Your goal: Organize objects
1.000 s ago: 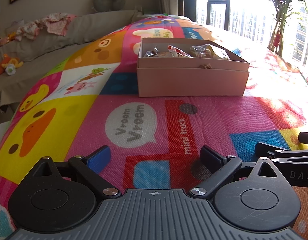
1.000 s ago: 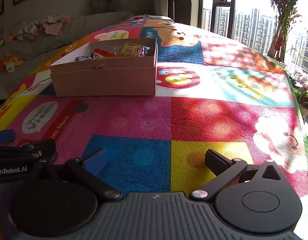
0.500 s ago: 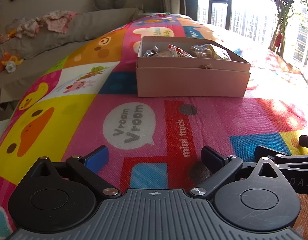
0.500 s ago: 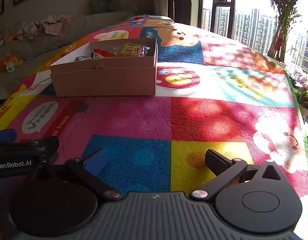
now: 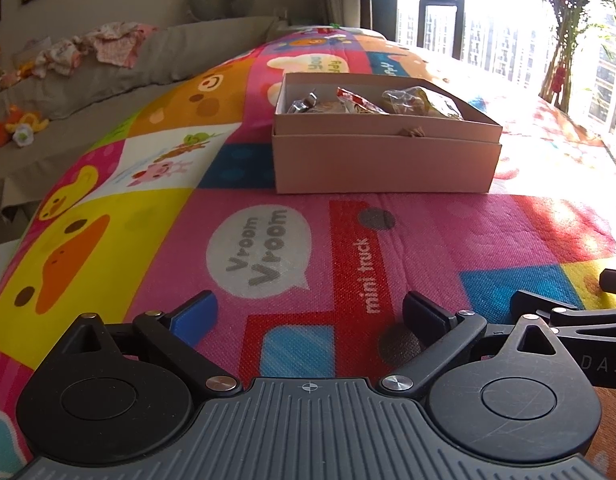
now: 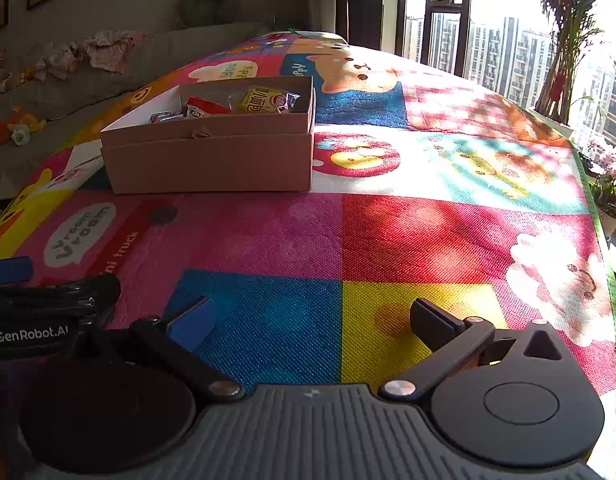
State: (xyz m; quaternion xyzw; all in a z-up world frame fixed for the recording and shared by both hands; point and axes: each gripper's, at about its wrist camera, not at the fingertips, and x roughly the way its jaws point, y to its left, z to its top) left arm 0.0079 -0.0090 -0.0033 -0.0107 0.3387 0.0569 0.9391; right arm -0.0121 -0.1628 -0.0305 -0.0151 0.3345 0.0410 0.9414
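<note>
On the play mat (image 5: pixel 268 248) — box (image 5: pixel 383 164) holding snack packets (image 6: pixel 264 100).

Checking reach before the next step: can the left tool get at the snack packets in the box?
Probably yes: the left tool is open and empty, the box has no lid, and only bare mat lies between them.

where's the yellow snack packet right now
In the right wrist view, the yellow snack packet lies inside the pink box, at its far right end, beside a red packet.
</note>
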